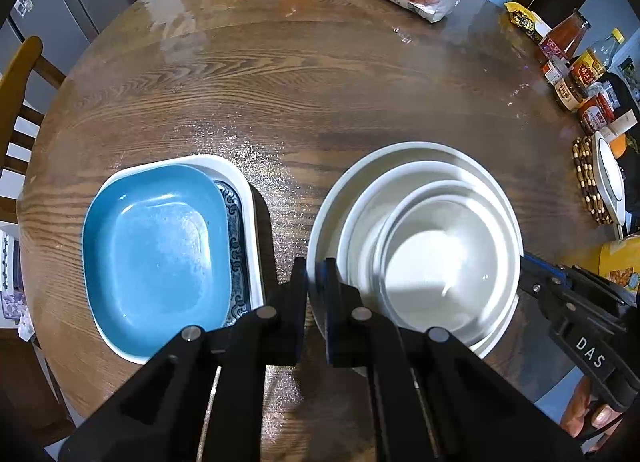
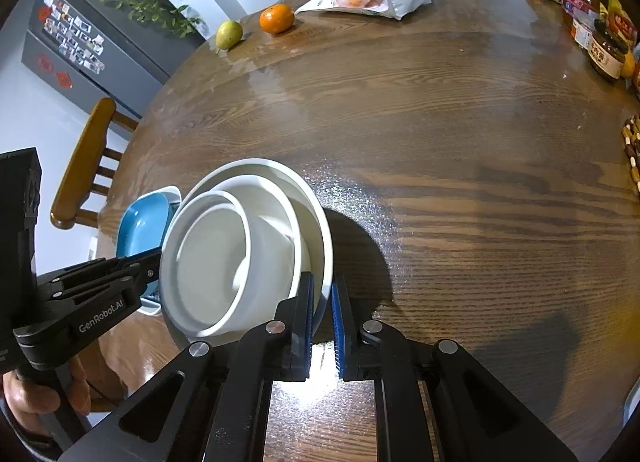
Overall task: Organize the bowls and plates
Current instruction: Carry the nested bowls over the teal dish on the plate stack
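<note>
On a round wooden table [image 1: 304, 74], both grippers pinch opposite rims of a stack of white bowls [image 1: 424, 250]: left gripper [image 1: 316, 290], right gripper [image 2: 322, 302]. A blue dish [image 1: 156, 254] sits just beside.

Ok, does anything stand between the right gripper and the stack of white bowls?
Nothing visible does. The right gripper is shut on the rim of the largest white plate, under the bowls; the left gripper grips its opposite rim.
</note>
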Motion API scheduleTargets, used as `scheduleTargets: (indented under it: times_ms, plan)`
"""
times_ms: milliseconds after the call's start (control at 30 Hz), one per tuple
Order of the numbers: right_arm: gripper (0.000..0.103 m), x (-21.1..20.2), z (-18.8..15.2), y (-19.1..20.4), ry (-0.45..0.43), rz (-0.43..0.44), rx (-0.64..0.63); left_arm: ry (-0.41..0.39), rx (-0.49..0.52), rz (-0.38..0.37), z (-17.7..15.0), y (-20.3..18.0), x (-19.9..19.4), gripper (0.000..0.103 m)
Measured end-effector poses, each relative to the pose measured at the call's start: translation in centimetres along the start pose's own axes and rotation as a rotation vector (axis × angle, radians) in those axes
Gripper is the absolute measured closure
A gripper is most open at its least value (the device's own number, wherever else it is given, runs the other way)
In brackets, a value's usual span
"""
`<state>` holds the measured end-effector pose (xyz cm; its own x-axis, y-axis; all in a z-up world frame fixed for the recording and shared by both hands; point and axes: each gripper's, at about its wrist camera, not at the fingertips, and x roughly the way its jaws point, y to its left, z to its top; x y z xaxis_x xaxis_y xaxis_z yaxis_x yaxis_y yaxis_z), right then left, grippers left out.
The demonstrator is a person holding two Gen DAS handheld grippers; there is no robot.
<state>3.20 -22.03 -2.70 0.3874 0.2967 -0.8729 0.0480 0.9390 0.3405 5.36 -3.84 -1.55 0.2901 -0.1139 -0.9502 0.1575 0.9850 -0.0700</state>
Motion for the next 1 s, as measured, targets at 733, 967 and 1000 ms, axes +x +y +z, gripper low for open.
scheduleTargets:
  times_ms: [733, 967, 1000]
  plan:
    - [0.091, -0.03, 0.07, -0.33, 0.003, 0.005, 0.001, -0.004, -0.001, 0.001, 0.26, -0.08, 0.23, 0.101]
    - [0.091, -0.04, 0.04, -0.35, 0.003, 0.008, -0.003, -0.015, 0.010, 0.012, 0.13, -0.14, 0.16, 0.100]
    - [0.091, -0.05, 0.01, -0.35, 0.002, 0.008, -0.004, -0.015, 0.009, 0.012, 0.12, -0.11, 0.16, 0.100]
